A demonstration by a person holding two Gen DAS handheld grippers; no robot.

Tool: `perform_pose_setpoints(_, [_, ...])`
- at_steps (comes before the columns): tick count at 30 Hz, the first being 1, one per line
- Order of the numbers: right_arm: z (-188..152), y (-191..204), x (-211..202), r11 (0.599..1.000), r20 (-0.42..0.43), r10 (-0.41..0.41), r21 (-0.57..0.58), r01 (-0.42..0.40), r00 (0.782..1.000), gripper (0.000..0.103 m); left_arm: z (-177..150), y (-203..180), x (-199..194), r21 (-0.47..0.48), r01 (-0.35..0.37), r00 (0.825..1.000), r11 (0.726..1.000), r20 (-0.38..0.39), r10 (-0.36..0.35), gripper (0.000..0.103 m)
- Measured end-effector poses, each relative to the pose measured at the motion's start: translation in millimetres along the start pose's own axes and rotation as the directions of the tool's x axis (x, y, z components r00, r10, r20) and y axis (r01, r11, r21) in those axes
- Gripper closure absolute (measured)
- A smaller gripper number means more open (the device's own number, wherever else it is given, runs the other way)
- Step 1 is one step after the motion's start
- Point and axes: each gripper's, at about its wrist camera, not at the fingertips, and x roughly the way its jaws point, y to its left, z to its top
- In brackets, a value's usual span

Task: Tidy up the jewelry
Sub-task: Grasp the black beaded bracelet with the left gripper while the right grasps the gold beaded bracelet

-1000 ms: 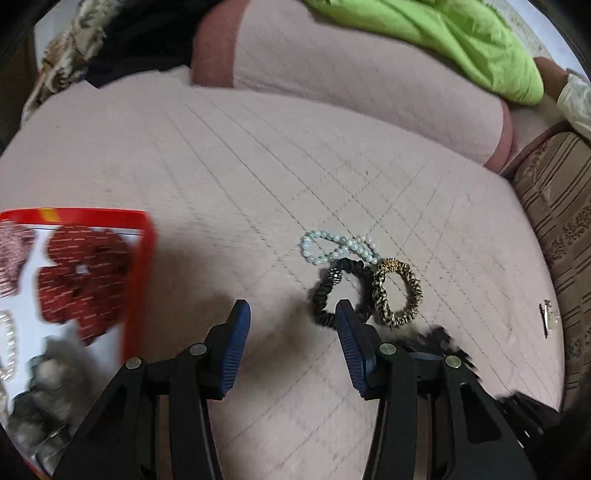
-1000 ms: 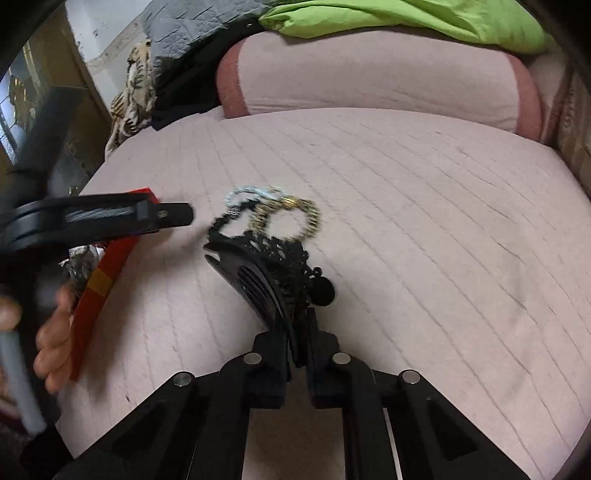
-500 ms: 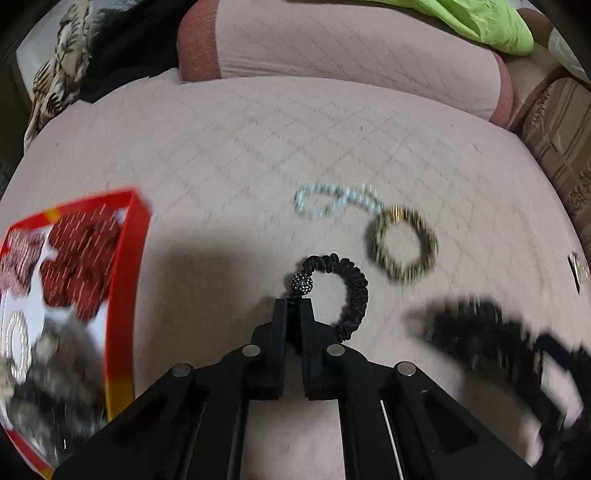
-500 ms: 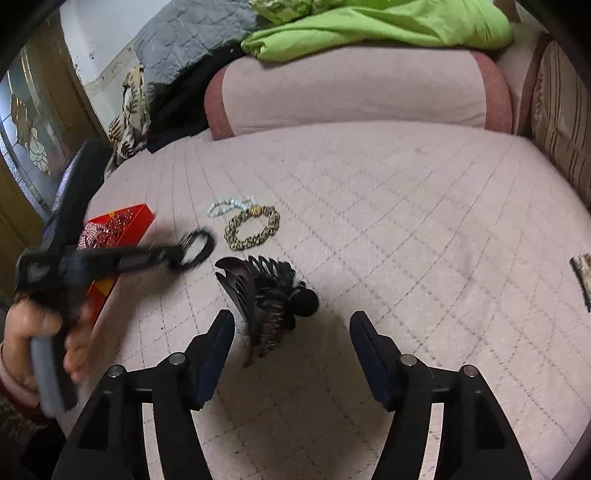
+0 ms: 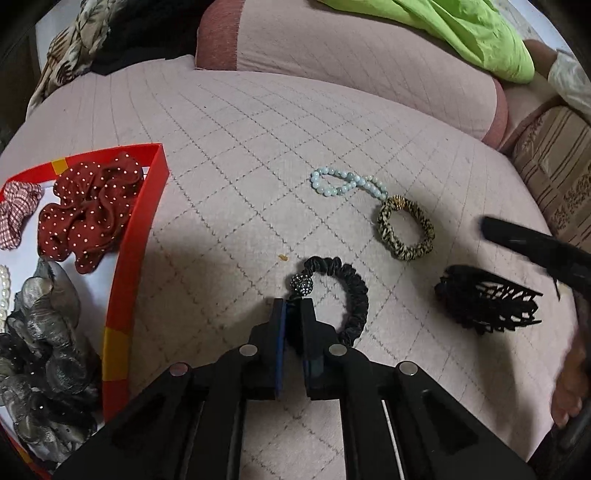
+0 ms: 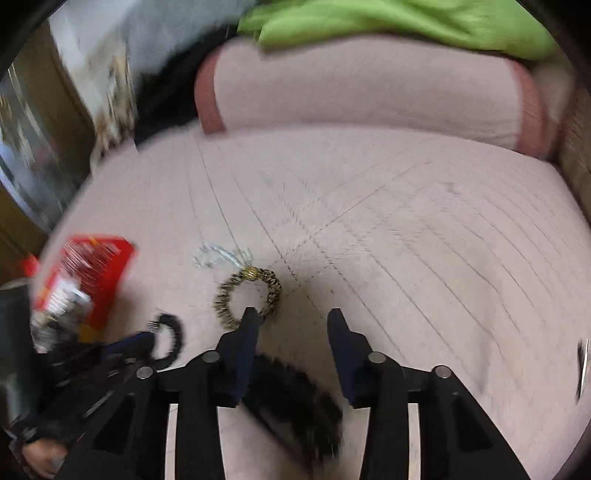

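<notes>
My left gripper (image 5: 293, 308) is shut on a black scrunchie (image 5: 349, 291) with a sparkly bead, held just above the pink quilted bed. A pale blue bead bracelet (image 5: 345, 182), a leopard-print scrunchie (image 5: 404, 229) and a black claw hair clip (image 5: 487, 304) lie on the bed ahead and to the right. A red box (image 5: 131, 258) at the left holds a red dotted scrunchie (image 5: 86, 218) and grey ones. My right gripper (image 6: 291, 317) is open and empty, just this side of the leopard scrunchie (image 6: 247, 295), with the black clip (image 6: 295, 398) beneath it. That view is blurred.
A pink bolster cushion (image 5: 351, 55) with a green cloth (image 5: 461, 29) on it lies across the back. A striped brown cushion (image 5: 554, 177) is at the right edge. The right gripper's arm (image 5: 535, 247) shows in the left wrist view.
My left gripper closed on the black scrunchie and pulled it away from the other pieces. My right gripper let go of the black clip, opened, and moved forward over it.
</notes>
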Motion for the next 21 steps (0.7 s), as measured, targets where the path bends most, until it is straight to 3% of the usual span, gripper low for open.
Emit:
perform_pose_setpoints(4, [18,16,47,0.997,-0.135,-0.045,-0.066,0.036,0.99,0.062,0,0,1,-0.011,0.01,1.0,1.0,0.021,-0.01,0.094])
perform_pose_setpoints(6, [18,24,59,0.992,-0.158,-0.099,-0.1,0.083,0.983,0.063,2,-2,4,0.0,0.002,1.0,1.0,0.03,-0.002,0.094])
perform_pose_setpoints(7, [18,28,60,0.988,-0.146,-0.119,-0.114,0.102,0.982,0.072,1,-3,4,0.011,-0.007,0.999,1.0,0.034,0.006,0.094])
perform_pose_setpoints(8, [18,32,59,0.986,-0.14,-0.126,-0.128,0.108,0.982,0.095,1,-6,3,0.023,-0.018,0.999,1.0,0.039,0.017,0.095])
perform_pose_setpoints(13, [17,43,36,0.985,-0.09,-0.132,-0.126,0.12,0.987,0.097,-1,-7,-11,0.012,0.008,1.0,1.0,0.029,-0.008,0.097])
perform_pose_setpoints(21, [-3,63,-38,0.986,0.063,-0.102,-0.125,0.109,0.993,0.097,-15,-2,-91,0.037,0.051,0.989,0.998,0.138,-0.056,0.097])
